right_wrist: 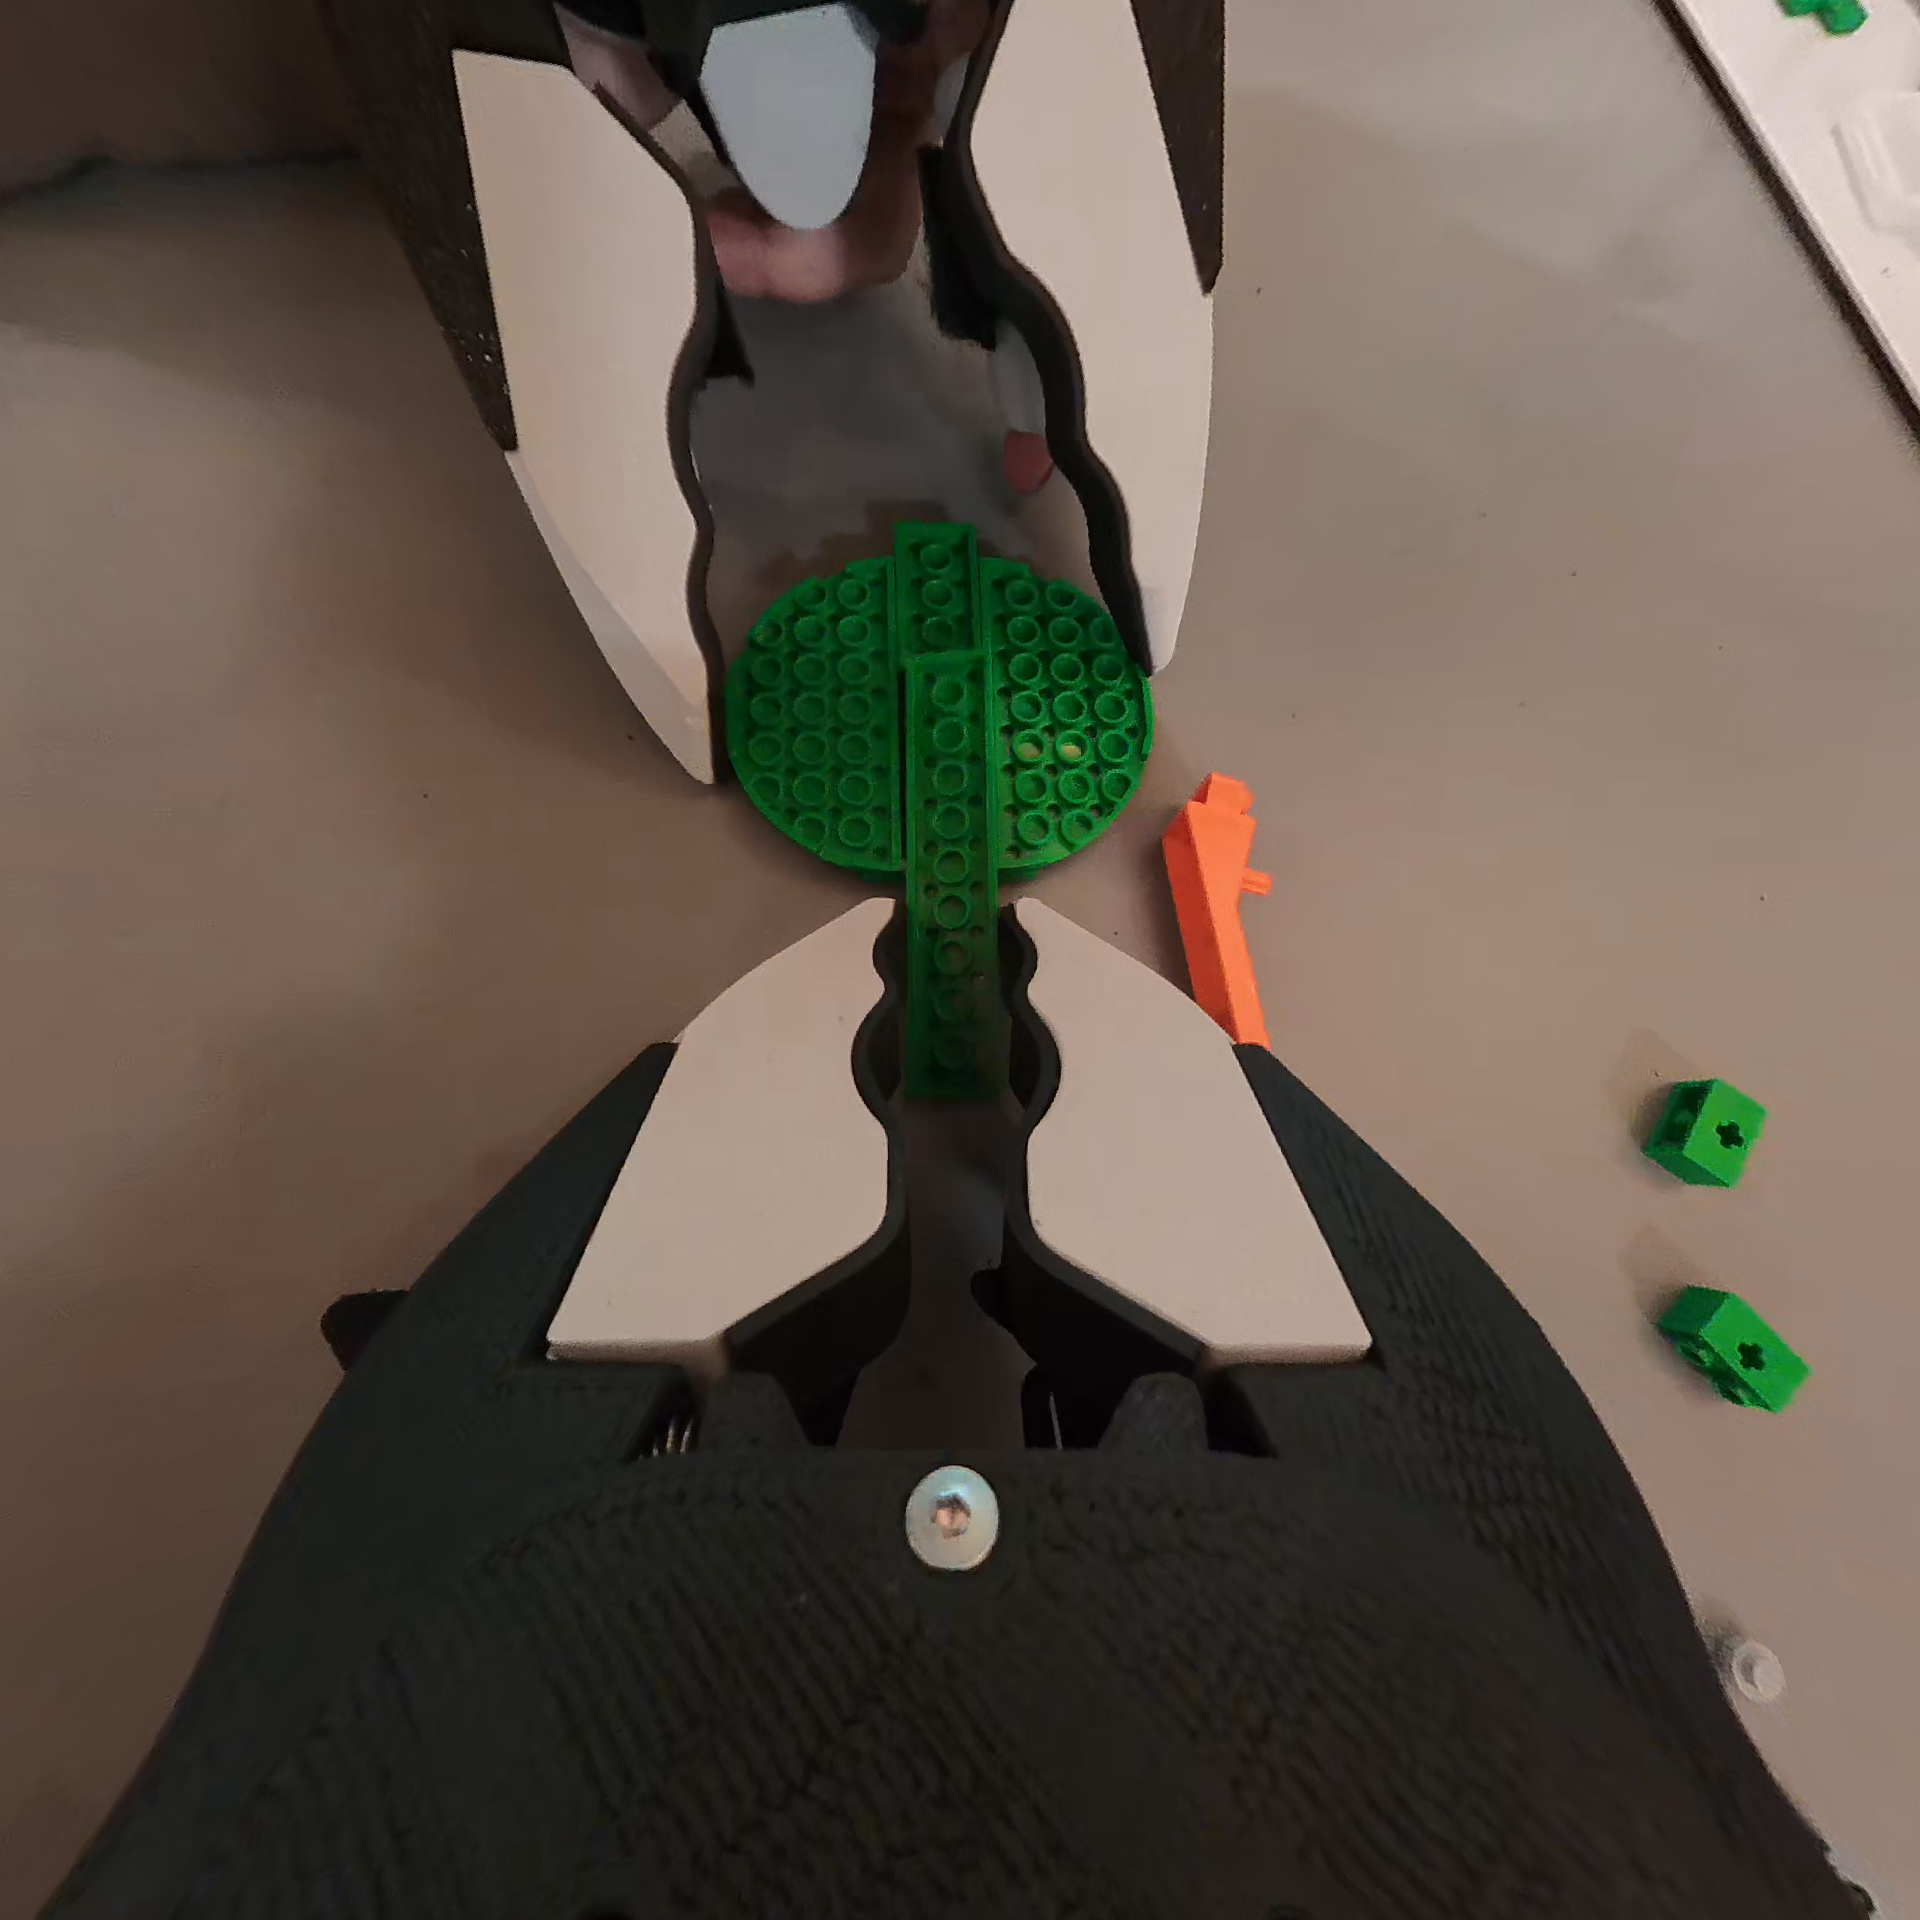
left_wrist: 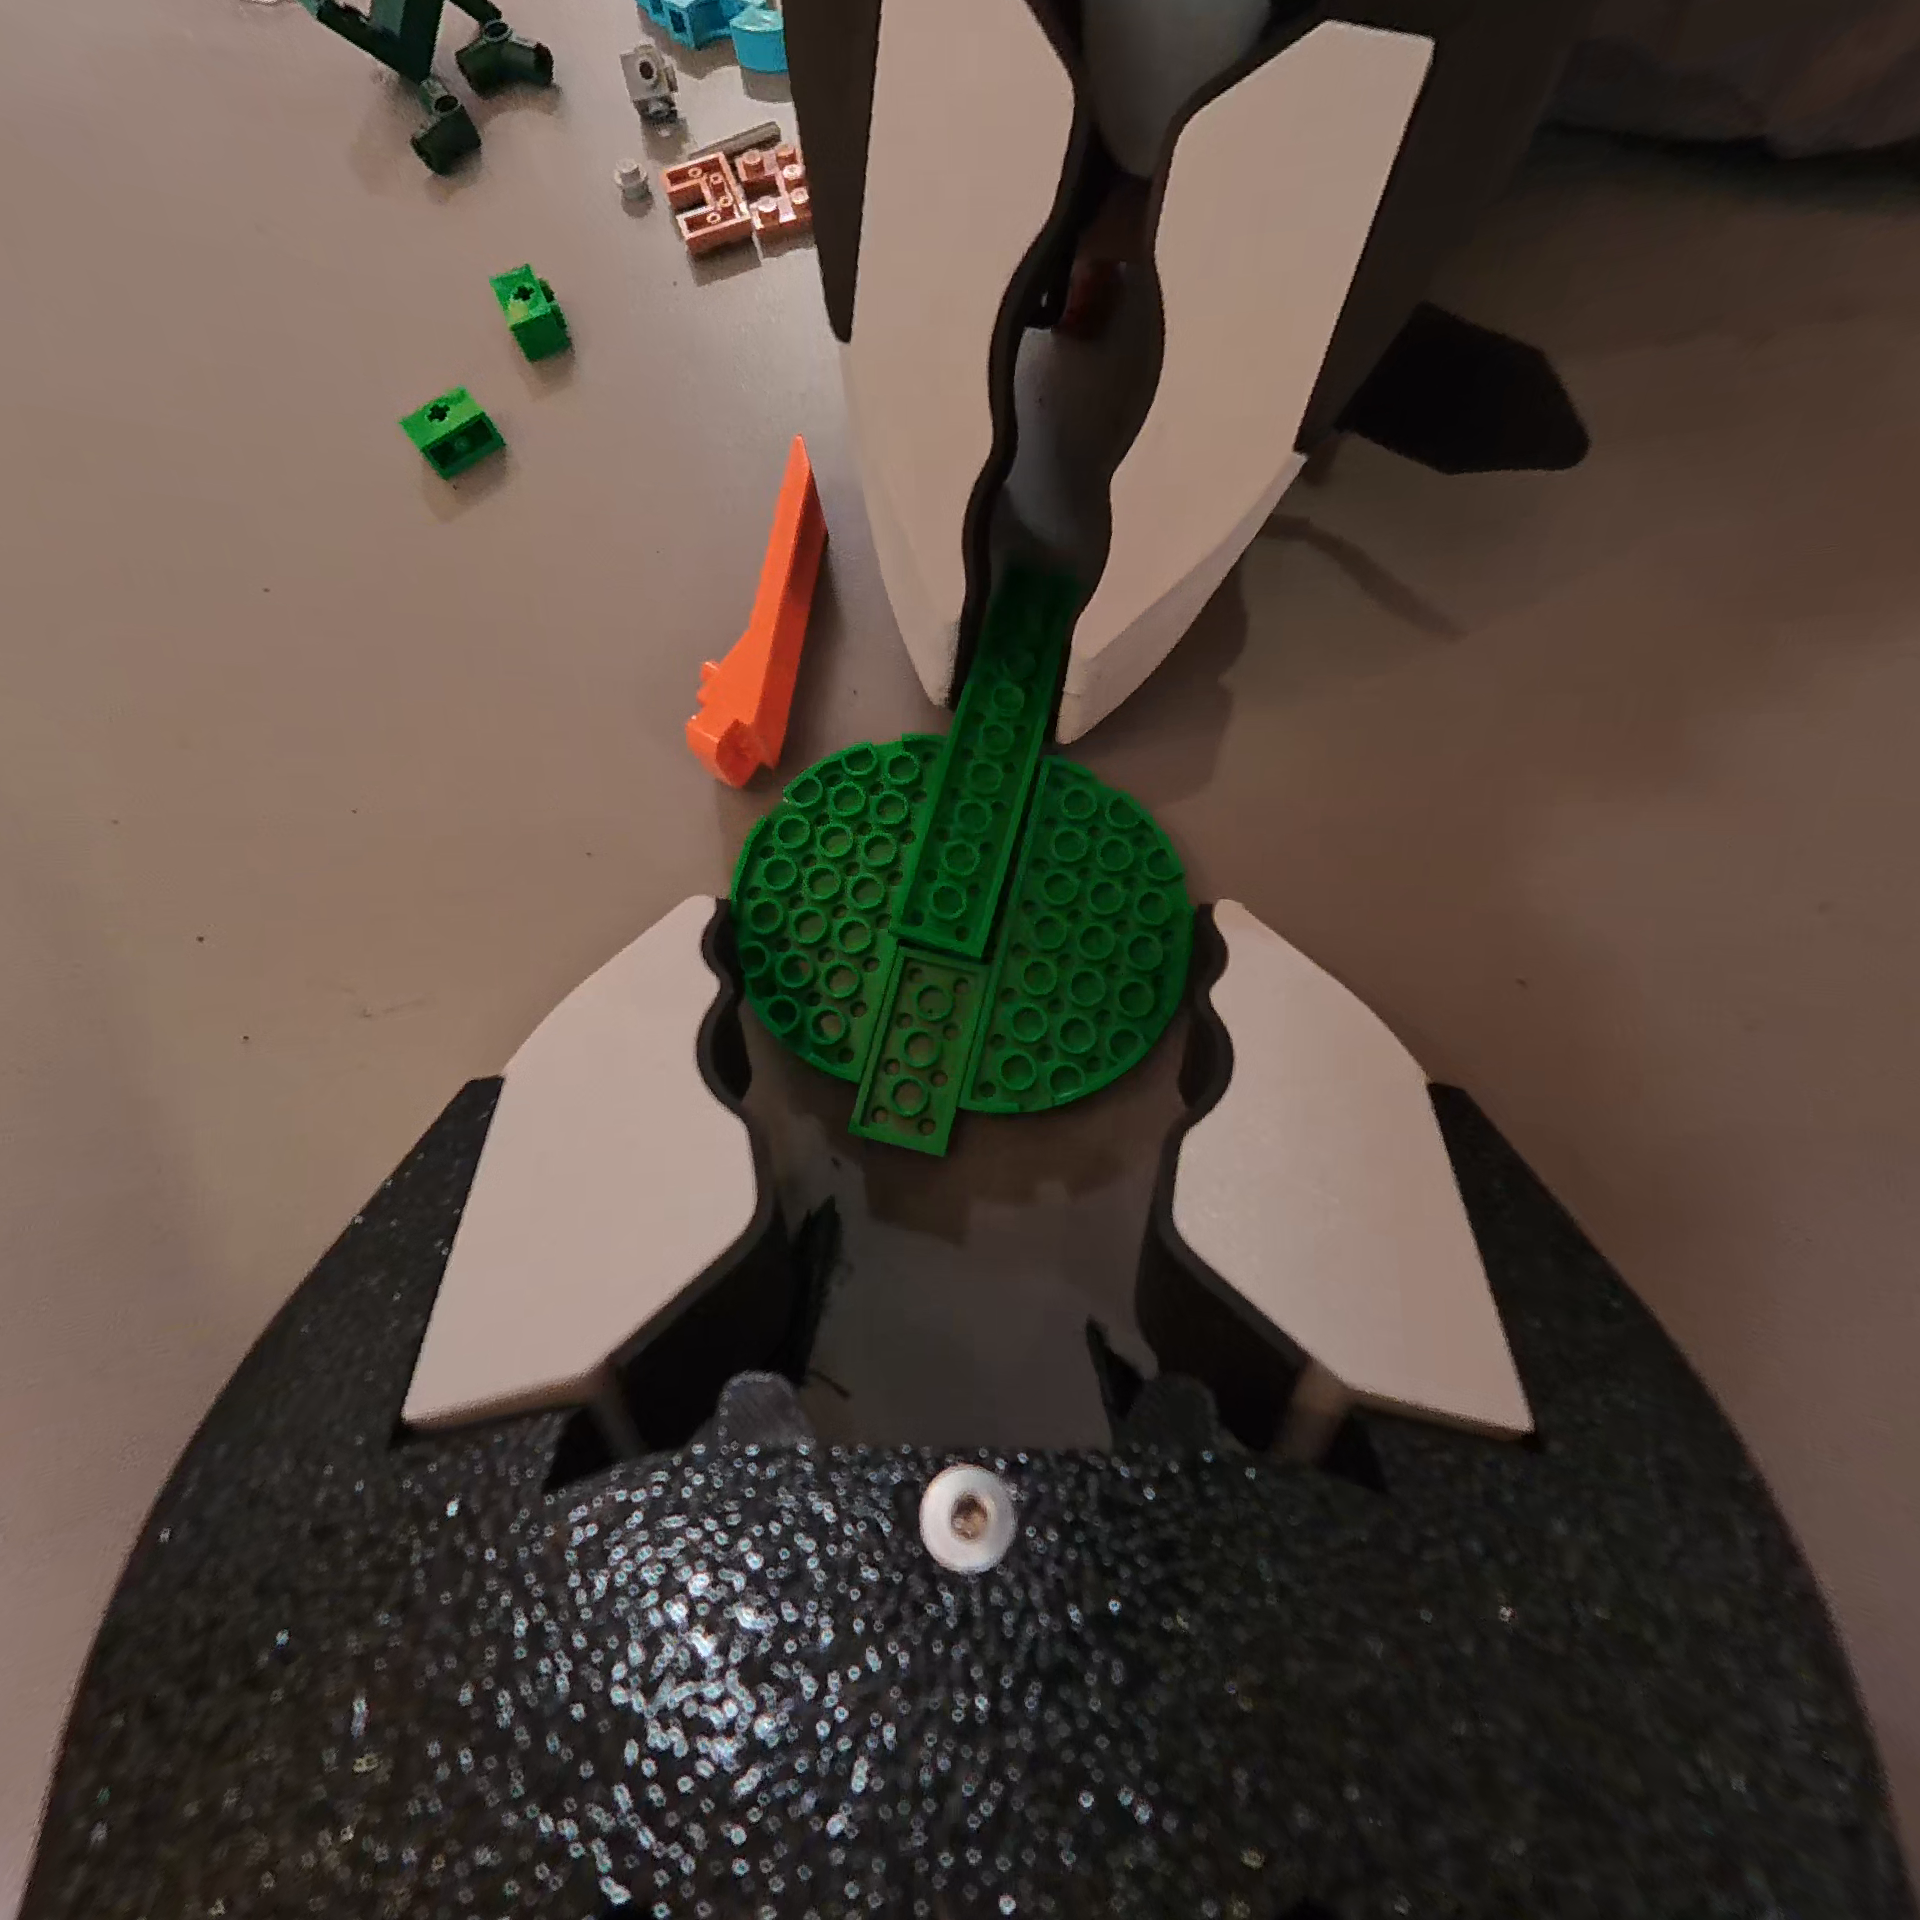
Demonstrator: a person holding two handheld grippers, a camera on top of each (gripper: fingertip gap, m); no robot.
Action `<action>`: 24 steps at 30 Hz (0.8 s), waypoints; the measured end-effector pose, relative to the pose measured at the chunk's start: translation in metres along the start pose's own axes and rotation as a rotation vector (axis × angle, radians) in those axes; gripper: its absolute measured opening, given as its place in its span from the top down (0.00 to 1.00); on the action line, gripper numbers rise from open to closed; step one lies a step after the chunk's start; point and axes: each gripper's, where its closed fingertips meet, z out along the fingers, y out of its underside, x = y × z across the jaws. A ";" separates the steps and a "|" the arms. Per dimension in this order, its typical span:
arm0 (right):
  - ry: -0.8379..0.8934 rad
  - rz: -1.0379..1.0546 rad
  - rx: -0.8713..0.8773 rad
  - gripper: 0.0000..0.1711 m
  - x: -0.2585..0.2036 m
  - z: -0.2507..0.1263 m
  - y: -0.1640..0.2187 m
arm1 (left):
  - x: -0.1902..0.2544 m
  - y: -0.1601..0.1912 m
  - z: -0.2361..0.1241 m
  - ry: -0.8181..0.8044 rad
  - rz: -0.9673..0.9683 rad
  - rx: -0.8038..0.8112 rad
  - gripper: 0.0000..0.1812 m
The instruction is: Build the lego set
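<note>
A round green plate [left_wrist: 821, 914] lies studs-down on the table, made of two halves. A short green plate [left_wrist: 914, 1049] sits across its middle seam. My left gripper [left_wrist: 961, 914] straddles the round plate, one fingertip touching each side edge. My right gripper [right_wrist: 953, 914] is shut on a long green plate [right_wrist: 951, 831] and holds it along the seam, its far end butting the short plate [right_wrist: 935, 592]. In the left wrist view the long plate [left_wrist: 977, 821] slopes down from the right gripper onto the disc. The round plate [right_wrist: 821, 717] also shows in the right wrist view.
An orange brick separator [left_wrist: 764, 634] lies just beside the round plate. Two small green bricks [left_wrist: 530, 312] [left_wrist: 452, 431] lie farther off. Dark green parts [left_wrist: 447, 62], salmon pieces [left_wrist: 738, 197], grey bits [left_wrist: 649, 78] and light blue pieces [left_wrist: 717, 26] sit at the table's far side. My hands' fingertips stand some 4 cm from each other.
</note>
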 end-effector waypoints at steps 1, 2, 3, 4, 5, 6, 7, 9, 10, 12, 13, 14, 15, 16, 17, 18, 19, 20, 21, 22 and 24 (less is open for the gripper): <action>-0.003 -0.001 0.000 0.91 -0.001 0.000 0.000 | 0.001 0.000 0.000 0.004 0.004 0.003 0.55; -0.005 0.000 -0.002 0.91 -0.001 0.000 0.000 | 0.001 0.000 0.000 0.006 0.007 0.005 0.55; -0.007 0.000 -0.005 0.91 -0.002 0.000 0.000 | 0.001 0.000 0.000 0.007 0.008 0.007 0.55; -0.008 0.001 -0.009 0.91 -0.002 0.000 0.001 | 0.001 0.000 -0.001 0.008 0.011 0.007 0.55; -0.007 0.000 -0.012 0.91 -0.002 0.000 0.001 | 0.001 0.000 -0.001 0.008 0.016 0.008 0.55; -0.002 -0.001 -0.013 0.91 -0.002 0.000 0.000 | 0.001 0.000 -0.001 0.007 0.021 0.009 0.55; 0.001 -0.003 -0.015 0.91 -0.002 0.000 0.000 | 0.001 -0.001 -0.001 0.006 0.024 0.010 0.55; 0.006 -0.009 -0.020 0.91 -0.002 0.000 0.001 | 0.001 -0.001 -0.001 0.005 0.028 0.012 0.55; 0.007 -0.010 -0.021 0.91 -0.002 0.000 0.001 | 0.001 -0.001 -0.001 0.006 0.028 0.013 0.55; 0.003 -0.008 -0.022 0.91 -0.002 0.000 0.001 | 0.002 -0.001 0.000 0.010 0.024 0.017 0.55; 0.002 -0.006 -0.023 0.91 -0.003 0.000 0.001 | 0.002 -0.001 0.000 0.011 0.024 0.016 0.55; 0.002 -0.004 -0.023 0.91 -0.002 0.000 0.001 | 0.002 -0.001 0.000 0.011 0.026 0.017 0.55; 0.002 -0.003 -0.023 0.91 -0.002 0.000 0.001 | 0.002 -0.001 0.000 0.012 0.026 0.017 0.55; 0.003 -0.002 -0.024 0.91 -0.002 0.000 0.001 | 0.002 -0.001 0.000 0.014 0.025 0.016 0.55; 0.007 -0.001 -0.025 0.91 -0.002 0.000 0.001 | 0.002 -0.001 0.000 0.014 0.025 0.016 0.55; 0.011 -0.001 -0.026 0.90 -0.001 -0.001 0.001 | 0.002 -0.001 0.000 0.014 0.025 0.016 0.55; 0.011 -0.001 -0.026 0.90 -0.001 -0.001 0.002 | 0.002 -0.001 0.000 0.014 0.025 0.016 0.55; 0.010 -0.001 -0.025 0.90 -0.001 -0.001 0.001 | 0.002 -0.001 0.000 0.015 0.024 0.016 0.55; 0.010 0.001 -0.023 0.89 -0.001 -0.001 0.001 | 0.002 -0.001 0.000 0.015 0.024 0.016 0.55; 0.009 0.003 -0.022 0.89 -0.001 -0.002 0.001 | 0.002 -0.001 0.000 0.015 0.024 0.016 0.55; 0.012 0.004 -0.020 0.89 -0.001 -0.002 0.000 | 0.002 -0.001 0.000 0.014 0.022 0.015 0.55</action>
